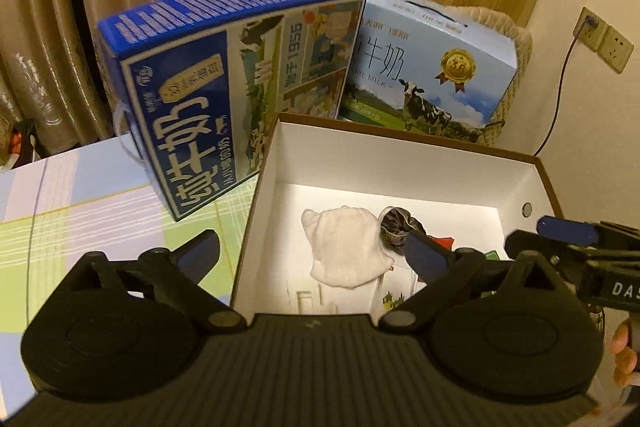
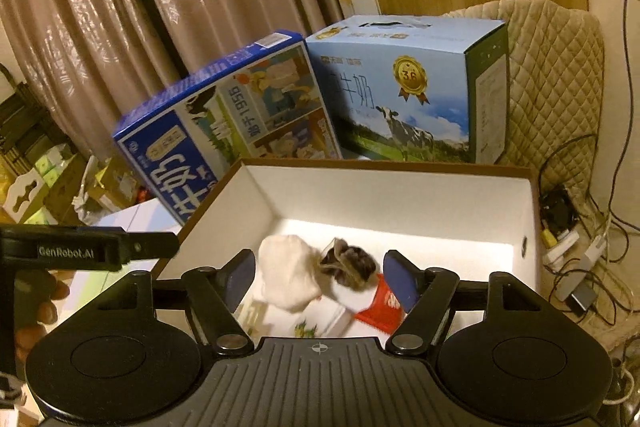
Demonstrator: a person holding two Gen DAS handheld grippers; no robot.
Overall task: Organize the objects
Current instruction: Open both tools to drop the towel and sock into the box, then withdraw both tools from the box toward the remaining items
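An open cardboard box [image 1: 360,163] [image 2: 400,195], white inside with a brown rim, holds a white sock [image 1: 344,247] [image 2: 286,275], a dark patterned sock [image 1: 396,231] [image 2: 348,263], a red packet [image 2: 380,303] and flat white printed packs [image 2: 304,327]. My left gripper [image 1: 312,255] hovers open over the box's left wall, nothing between its fingers. Above the two socks, my right gripper [image 2: 320,277] is open as well and holds nothing. Each gripper shows in the other's view: the right gripper [image 1: 540,237] at the box's right edge, the left gripper [image 2: 172,245] at its left edge.
A dark blue milk carton case [image 1: 208,99] [image 2: 224,115] leans behind the box, beside a light blue milk case [image 1: 432,67] [image 2: 400,95]. A checked tablecloth [image 1: 80,207] lies to the left. Curtains hang behind. A quilted chair [image 2: 560,67] and floor cables [image 2: 580,267] are at the right.
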